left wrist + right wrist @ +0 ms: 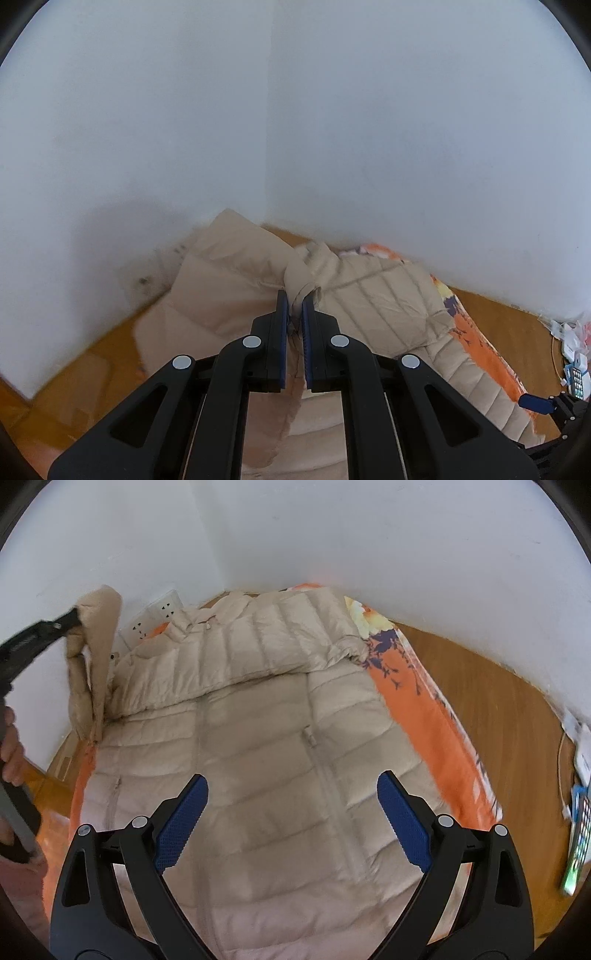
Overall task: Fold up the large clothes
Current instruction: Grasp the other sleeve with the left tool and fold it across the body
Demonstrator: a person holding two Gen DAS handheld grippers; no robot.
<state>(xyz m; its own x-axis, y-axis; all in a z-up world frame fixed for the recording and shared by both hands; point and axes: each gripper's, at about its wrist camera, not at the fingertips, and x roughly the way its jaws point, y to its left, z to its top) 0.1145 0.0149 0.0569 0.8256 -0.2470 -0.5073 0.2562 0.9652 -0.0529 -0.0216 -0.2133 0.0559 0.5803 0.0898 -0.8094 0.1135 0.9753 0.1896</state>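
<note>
One desk (480,686), wooden, set in a wall corner. One orange cloth (413,716) spread on it. One beige jacket (258,746), quilted, lying on the cloth with its right sleeve folded across the chest. My tongs, two: left tongs (295,306) pressed together, pinching the jacket's other sleeve (92,635) and holding it raised; right tongs (291,790) spread, empty, above the jacket's front. One phone (580,834) at the desk's right edge. Only the right view shows two wall sockets (155,620), the zip (328,775) and my left hand (11,753).
</note>
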